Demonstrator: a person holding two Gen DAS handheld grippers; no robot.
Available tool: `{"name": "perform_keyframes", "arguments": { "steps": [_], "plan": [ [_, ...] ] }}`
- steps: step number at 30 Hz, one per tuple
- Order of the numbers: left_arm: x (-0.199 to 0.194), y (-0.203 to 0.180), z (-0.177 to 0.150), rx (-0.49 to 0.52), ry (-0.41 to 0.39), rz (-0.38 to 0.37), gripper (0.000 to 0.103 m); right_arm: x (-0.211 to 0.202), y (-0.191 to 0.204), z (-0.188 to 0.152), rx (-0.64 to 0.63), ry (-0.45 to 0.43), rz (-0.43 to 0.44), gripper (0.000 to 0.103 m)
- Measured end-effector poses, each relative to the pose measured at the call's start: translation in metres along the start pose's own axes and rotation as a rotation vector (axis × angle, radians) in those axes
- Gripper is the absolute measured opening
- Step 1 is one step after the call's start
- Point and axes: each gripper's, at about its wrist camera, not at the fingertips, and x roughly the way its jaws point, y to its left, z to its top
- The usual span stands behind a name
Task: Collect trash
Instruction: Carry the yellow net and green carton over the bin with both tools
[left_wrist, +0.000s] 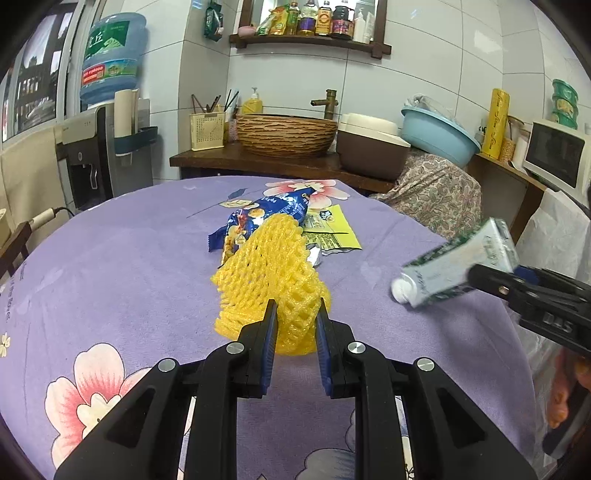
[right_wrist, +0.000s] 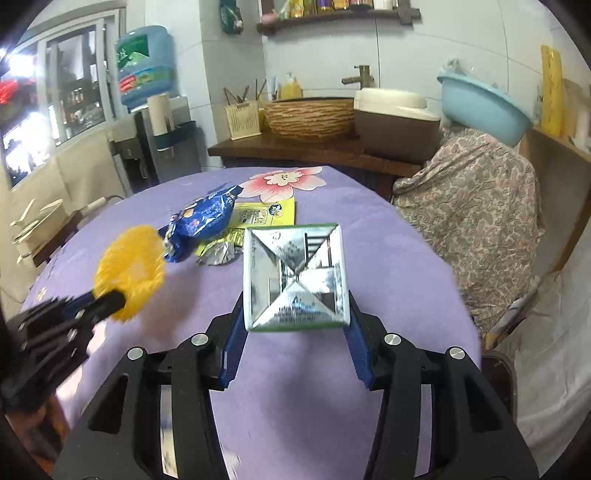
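My left gripper (left_wrist: 296, 310) is shut on a yellow foam fruit net (left_wrist: 269, 280), which it holds just above the purple flowered tablecloth (left_wrist: 129, 266). In the right wrist view the same net (right_wrist: 129, 266) shows at the left in the left gripper (right_wrist: 107, 301). My right gripper (right_wrist: 295, 299) is shut on a drink carton (right_wrist: 295, 277), silvery end toward the camera, lifted off the table. In the left wrist view the carton (left_wrist: 458, 266) is at the right edge of the table. A blue snack bag (right_wrist: 199, 221), a yellow-green wrapper (right_wrist: 266, 214) and crumpled foil (right_wrist: 218, 254) lie mid-table.
A white plastic bag (right_wrist: 546, 332) hangs off the table's right side. Behind it stands something draped in patterned cloth (right_wrist: 472, 192) with a blue basin (right_wrist: 480, 99) on top. A wooden counter (right_wrist: 295, 151) with a woven bowl and a water dispenser (left_wrist: 96, 158) lie beyond the table.
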Motion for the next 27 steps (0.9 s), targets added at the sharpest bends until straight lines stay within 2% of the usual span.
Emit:
{"name": "perform_keyframes", "arguments": {
  "steps": [11,15,20,27],
  "plan": [
    [-0.003,-0.02,-0.006,0.023,0.016,-0.079,0.02,-0.079,-0.052,-0.041,0.065,-0.017,0.04,0.049],
    [-0.013,-0.048,-0.009,0.083,0.01,-0.118,0.02,-0.102,-0.078,-0.057,0.101,-0.034,0.009,0.049],
    [-0.026,-0.08,-0.015,0.087,0.036,-0.217,0.02,-0.123,-0.107,-0.077,0.142,-0.046,-0.033,0.049],
    [-0.049,-0.146,-0.023,0.168,0.023,-0.339,0.02,-0.156,-0.136,-0.102,0.188,-0.082,-0.1,0.049]
  ]
}}
